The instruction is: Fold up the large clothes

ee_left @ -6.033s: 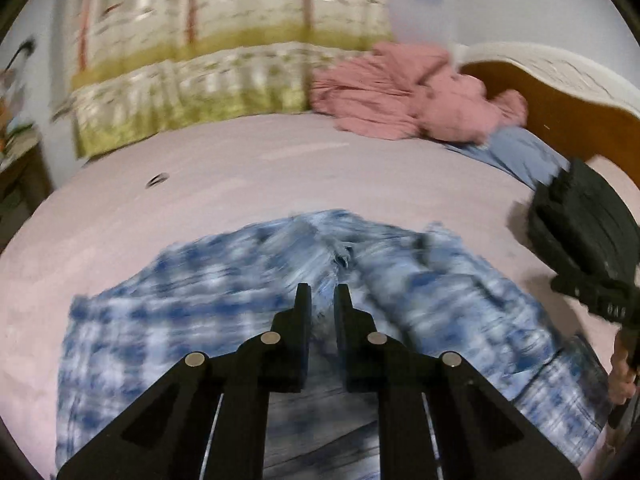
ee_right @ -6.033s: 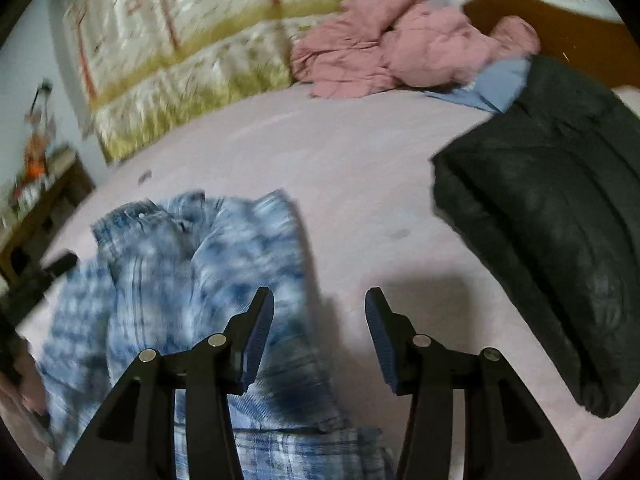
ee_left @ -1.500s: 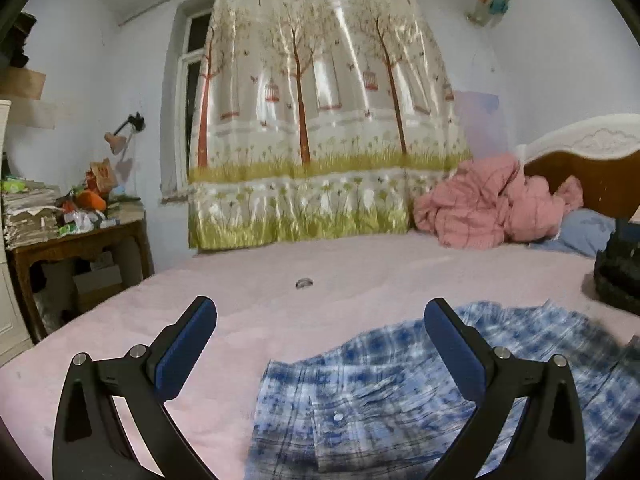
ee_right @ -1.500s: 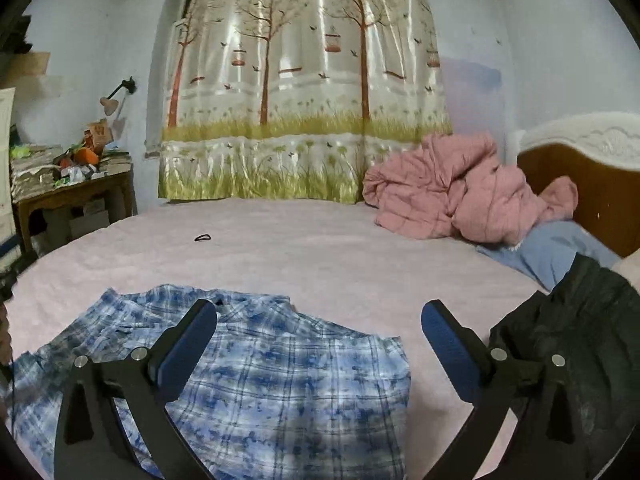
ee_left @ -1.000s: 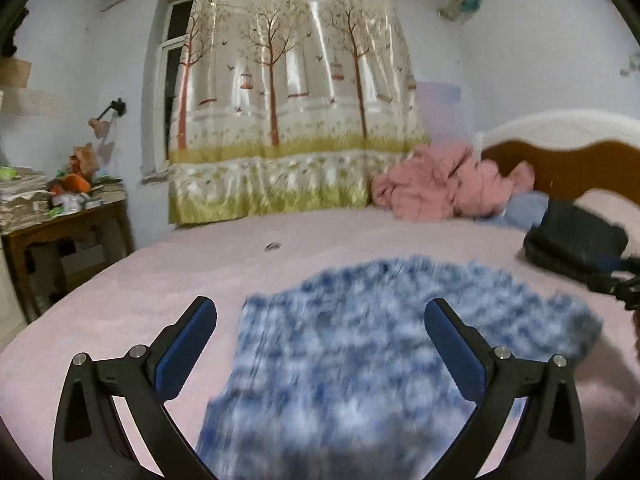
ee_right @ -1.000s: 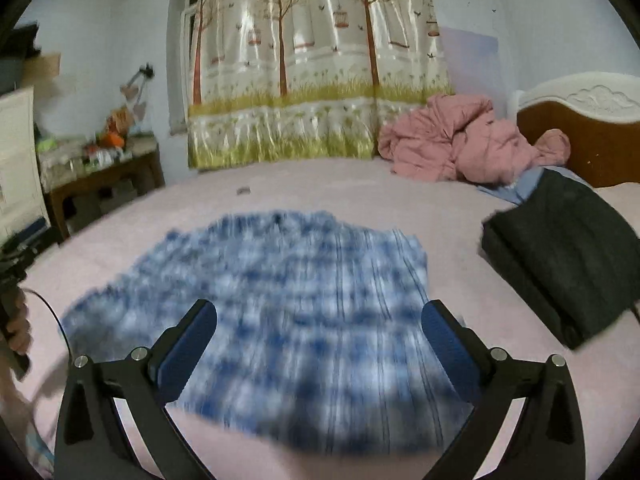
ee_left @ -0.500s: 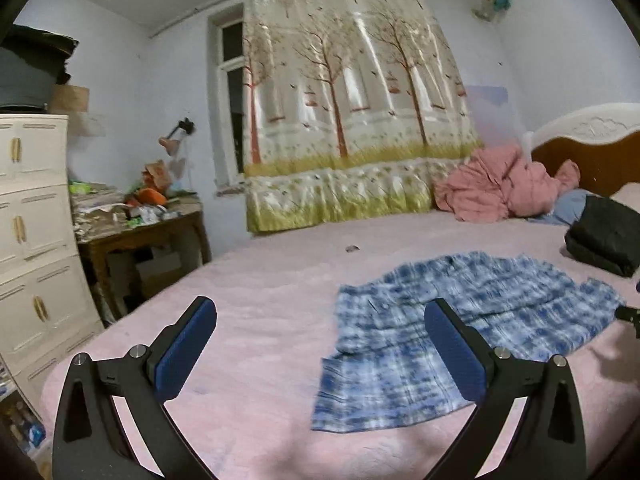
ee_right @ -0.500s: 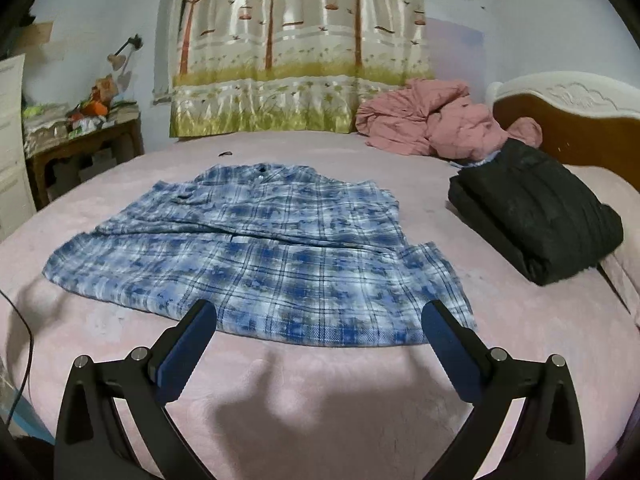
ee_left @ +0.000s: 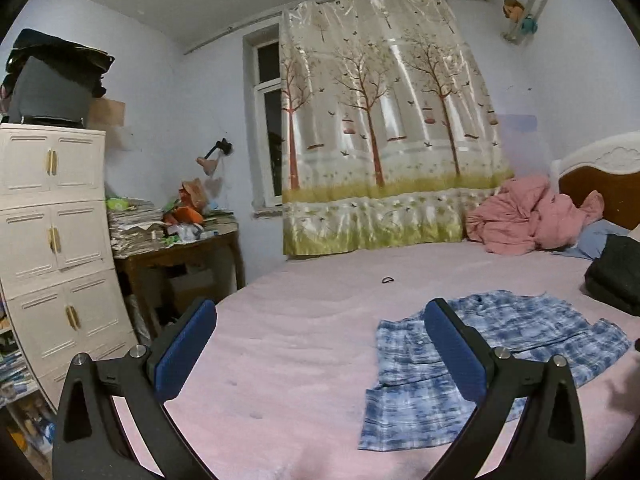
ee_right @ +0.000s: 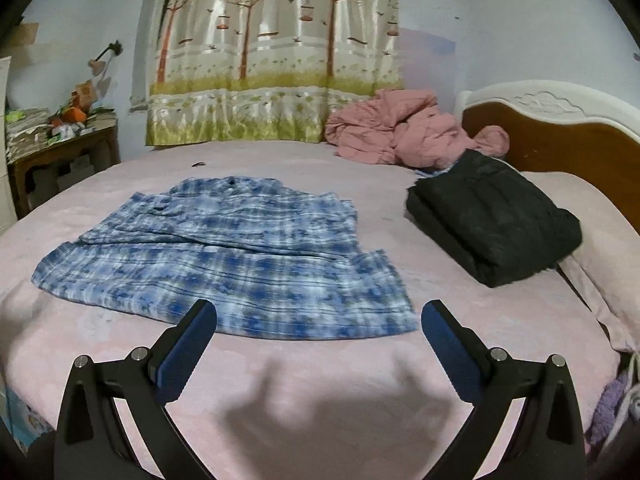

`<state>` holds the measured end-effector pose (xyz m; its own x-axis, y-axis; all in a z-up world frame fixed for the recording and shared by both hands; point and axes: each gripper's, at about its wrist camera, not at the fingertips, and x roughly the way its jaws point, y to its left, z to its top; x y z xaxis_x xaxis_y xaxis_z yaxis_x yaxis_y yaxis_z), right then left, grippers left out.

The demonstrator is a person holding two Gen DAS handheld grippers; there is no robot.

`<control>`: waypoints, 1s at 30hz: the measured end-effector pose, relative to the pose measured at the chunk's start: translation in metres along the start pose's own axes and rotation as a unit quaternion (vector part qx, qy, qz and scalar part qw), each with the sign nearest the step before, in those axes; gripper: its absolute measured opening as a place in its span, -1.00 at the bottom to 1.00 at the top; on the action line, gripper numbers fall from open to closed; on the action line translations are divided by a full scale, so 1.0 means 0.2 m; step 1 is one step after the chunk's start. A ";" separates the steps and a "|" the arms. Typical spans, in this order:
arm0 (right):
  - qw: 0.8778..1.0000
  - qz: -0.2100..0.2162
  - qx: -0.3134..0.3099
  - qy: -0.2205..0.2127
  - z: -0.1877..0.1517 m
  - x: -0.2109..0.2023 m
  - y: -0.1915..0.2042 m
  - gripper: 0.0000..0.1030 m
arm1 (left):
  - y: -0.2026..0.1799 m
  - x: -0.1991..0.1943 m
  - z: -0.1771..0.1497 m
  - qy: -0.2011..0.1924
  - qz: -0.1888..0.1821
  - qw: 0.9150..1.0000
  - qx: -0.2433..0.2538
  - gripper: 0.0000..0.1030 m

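A blue-and-white plaid shirt (ee_right: 240, 252) lies folded flat on the pink bed (ee_right: 320, 392); in the left wrist view the same shirt (ee_left: 516, 344) sits right of centre, partly behind one finger. My right gripper (ee_right: 319, 344) is open, held back over the bed's near edge, short of the shirt's hem. My left gripper (ee_left: 320, 344) is open too, well back from the shirt and to its left, with nothing between the blue pads (ee_left: 186, 348).
A folded black garment (ee_right: 492, 220) lies right of the shirt, with a crumpled pink quilt (ee_right: 408, 132) and the headboard (ee_right: 560, 140) behind. A small dark hair tie (ee_left: 387, 279) rests on the bed. A white cabinet (ee_left: 52, 248) and cluttered wooden table (ee_left: 180, 248) stand left.
Six seconds ago the left gripper was shut low over the shirt; both grippers have since opened wide and pulled back and up, leaving the shirt lying flat on the bed.
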<state>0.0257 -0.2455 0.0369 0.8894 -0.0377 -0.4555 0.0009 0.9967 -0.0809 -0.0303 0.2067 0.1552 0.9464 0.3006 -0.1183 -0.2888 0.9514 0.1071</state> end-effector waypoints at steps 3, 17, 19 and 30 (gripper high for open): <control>0.999 0.022 0.028 0.009 -0.02 0.01 -0.03 1.00 | -0.02 0.08 -0.10 0.038 -0.053 0.998 -0.021 1.00; 0.957 0.171 0.195 0.129 -0.22 0.45 -0.02 0.89 | -0.55 0.72 -0.93 0.325 -0.224 0.887 -0.238 0.98; 0.949 0.197 0.204 0.139 -0.23 0.53 0.00 0.89 | -0.58 0.76 -0.95 0.335 -0.213 0.886 -0.240 0.96; 0.960 0.142 0.193 0.147 -0.15 0.69 0.03 0.07 | -0.58 0.89 -0.96 0.349 -0.215 0.870 -0.275 -0.53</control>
<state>0.1352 -0.2469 -0.0538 0.7118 0.2764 -0.6457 -0.0022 0.9202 0.3915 0.1449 0.1621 -0.0677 0.7217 -0.3046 -0.6216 -0.1373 0.8172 -0.5597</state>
